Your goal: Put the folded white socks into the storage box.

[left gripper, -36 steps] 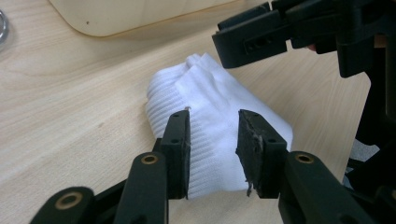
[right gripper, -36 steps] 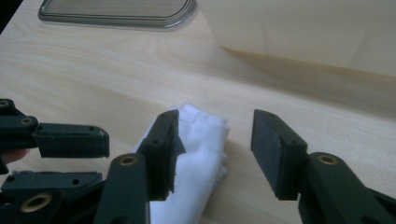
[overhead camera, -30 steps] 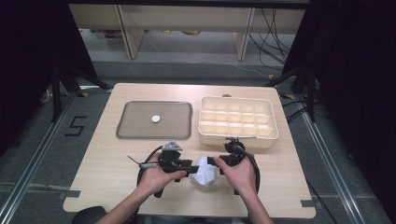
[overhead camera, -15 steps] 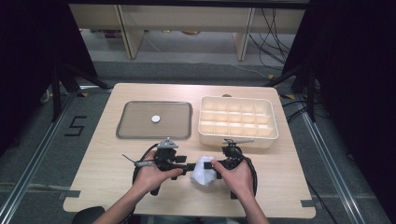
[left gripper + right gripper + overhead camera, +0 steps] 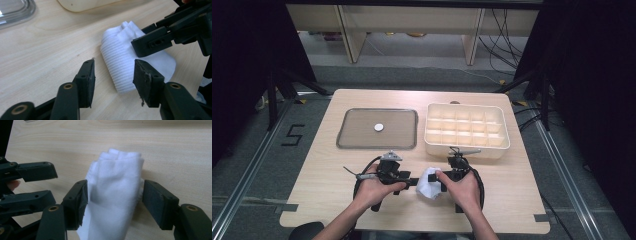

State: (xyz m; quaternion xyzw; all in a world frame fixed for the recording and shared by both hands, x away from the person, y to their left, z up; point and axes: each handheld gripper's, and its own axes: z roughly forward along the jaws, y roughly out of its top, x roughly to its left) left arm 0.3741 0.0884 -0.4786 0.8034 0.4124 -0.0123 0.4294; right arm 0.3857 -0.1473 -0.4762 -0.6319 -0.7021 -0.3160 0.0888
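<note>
Sock (image 5: 113, 195) lies between the right gripper's (image 5: 115, 200) spread jaws, left pad touching.

- I see my left tool (image 5: 412, 181) and right tool (image 5: 438, 179) meeting at a folded white cloth (image 5: 427, 184) near the front edge of the bench (image 5: 512, 200).
- Farther back lies a grey tray (image 5: 357, 140) with a small white disc (image 5: 378, 127) in it.
- Beside it stands a cream compartment box (image 5: 464, 150).
</note>
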